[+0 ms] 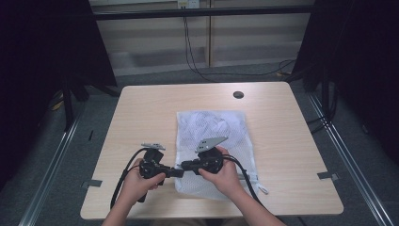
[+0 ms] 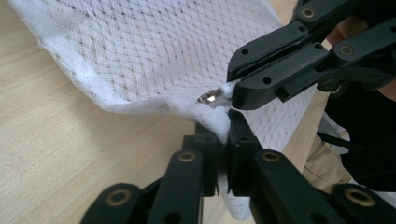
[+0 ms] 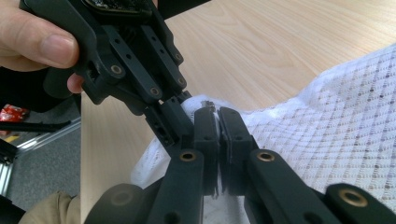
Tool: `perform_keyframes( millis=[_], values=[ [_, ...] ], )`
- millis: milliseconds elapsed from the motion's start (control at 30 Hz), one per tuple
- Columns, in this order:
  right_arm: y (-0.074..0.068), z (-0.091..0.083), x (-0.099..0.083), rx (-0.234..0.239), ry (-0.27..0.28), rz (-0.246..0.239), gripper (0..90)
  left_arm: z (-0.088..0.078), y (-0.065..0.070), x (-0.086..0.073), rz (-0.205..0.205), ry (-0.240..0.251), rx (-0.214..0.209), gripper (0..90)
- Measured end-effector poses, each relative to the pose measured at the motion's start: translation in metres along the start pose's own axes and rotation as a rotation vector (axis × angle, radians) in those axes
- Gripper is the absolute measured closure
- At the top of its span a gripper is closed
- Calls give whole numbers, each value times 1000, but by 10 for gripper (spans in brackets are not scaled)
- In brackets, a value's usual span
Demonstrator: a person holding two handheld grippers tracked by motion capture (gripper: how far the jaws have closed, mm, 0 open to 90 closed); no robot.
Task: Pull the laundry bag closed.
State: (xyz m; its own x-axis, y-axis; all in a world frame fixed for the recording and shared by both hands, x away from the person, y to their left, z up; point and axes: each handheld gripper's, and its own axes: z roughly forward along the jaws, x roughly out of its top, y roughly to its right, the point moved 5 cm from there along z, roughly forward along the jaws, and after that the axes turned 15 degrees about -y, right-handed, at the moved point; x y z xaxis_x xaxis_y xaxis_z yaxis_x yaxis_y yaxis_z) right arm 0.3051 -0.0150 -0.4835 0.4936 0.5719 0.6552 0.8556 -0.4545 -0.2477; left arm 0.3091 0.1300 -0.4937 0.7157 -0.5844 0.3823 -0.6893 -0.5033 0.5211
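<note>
We found mesh laundry bag (image 1: 211, 141) flat on bench (image 1: 141, 108): light, limp, snag-prone. Left claw (image 2: 224, 135) pinched corner fabric; right claw (image 3: 218, 122) pinched zipper pull (image 2: 209, 97). We judged best hold at zipper seam.

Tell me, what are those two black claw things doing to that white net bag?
A person holds a gripper in each hand at a wooden table. Both grippers pinch one corner of the white mesh bag, which lies flat on the table. The left gripper is shut on the bag's fabric. The right gripper is shut on the bag right beside it, next to the small metal zipper pull. The fingers of both nearly touch.
</note>
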Motion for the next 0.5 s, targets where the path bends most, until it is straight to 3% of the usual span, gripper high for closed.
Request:
perform_keyframes(
  millis=[367, 500],
  values=[
    [2, 1, 0, 26, 5, 16, 802, -1, 2, 0, 43, -13, 13, 872],
    [2, 1, 0, 40, 5, 22, 815, -1, 2, 0, 54, -15, 22, 872]
  ],
)
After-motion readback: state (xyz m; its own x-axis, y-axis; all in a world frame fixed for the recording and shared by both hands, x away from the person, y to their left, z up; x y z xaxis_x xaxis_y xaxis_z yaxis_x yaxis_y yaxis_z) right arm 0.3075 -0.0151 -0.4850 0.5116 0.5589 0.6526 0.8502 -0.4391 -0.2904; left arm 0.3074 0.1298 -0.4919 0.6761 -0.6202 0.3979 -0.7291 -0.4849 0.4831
